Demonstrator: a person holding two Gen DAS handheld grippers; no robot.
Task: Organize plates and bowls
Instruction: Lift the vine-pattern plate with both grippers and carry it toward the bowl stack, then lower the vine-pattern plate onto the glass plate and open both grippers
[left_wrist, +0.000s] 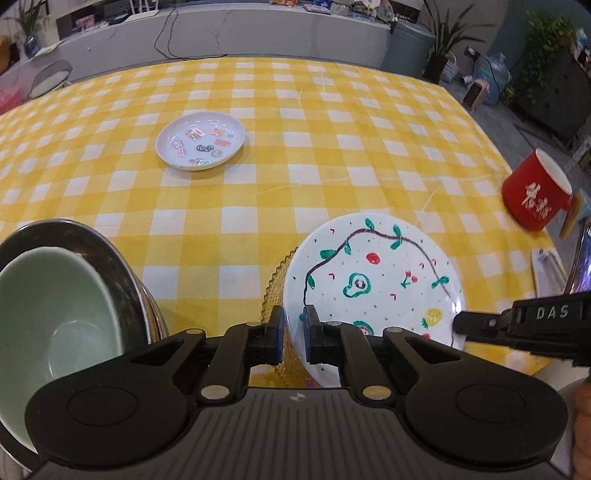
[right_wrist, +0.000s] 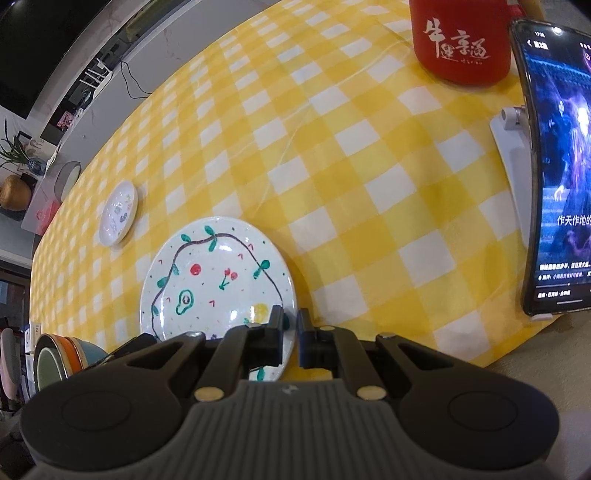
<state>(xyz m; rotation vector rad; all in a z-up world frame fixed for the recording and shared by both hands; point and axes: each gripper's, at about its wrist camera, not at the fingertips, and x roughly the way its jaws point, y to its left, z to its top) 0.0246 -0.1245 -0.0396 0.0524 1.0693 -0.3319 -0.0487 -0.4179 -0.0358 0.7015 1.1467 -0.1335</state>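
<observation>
Both tongs are on the painted plate (left_wrist: 373, 280), one at each side of its near rim. My left tongs (left_wrist: 293, 325) straddle the left edge, pads closed on the rim. My right tongs (right_wrist: 290, 325) pinch the right edge, narrowly closed on it; from the left camera their tip shows at the plate's right rim.

The plate sits tilted, its left side over an amber glass dish (left_wrist: 275, 291) with a beaded edge that peeks out beneath. I cannot tell whether it rests on that dish or hangs just above it.

Step in hand, as I judge it: stacking the painted plate onto the glass dish, near the placing end.

Elsewhere on the bench (left_wrist: 332, 147): a small sticker plate (left_wrist: 200, 139) well apart toward the far side, and a green bowl (left_wrist: 55, 306) nested in a steel bowl (left_wrist: 110, 258) at my left.

Next move likely calls for levelling the plate, centring it on the dish, then easing both grips off together so it doesn't skid. The sticker plate remains to be gathered.
</observation>
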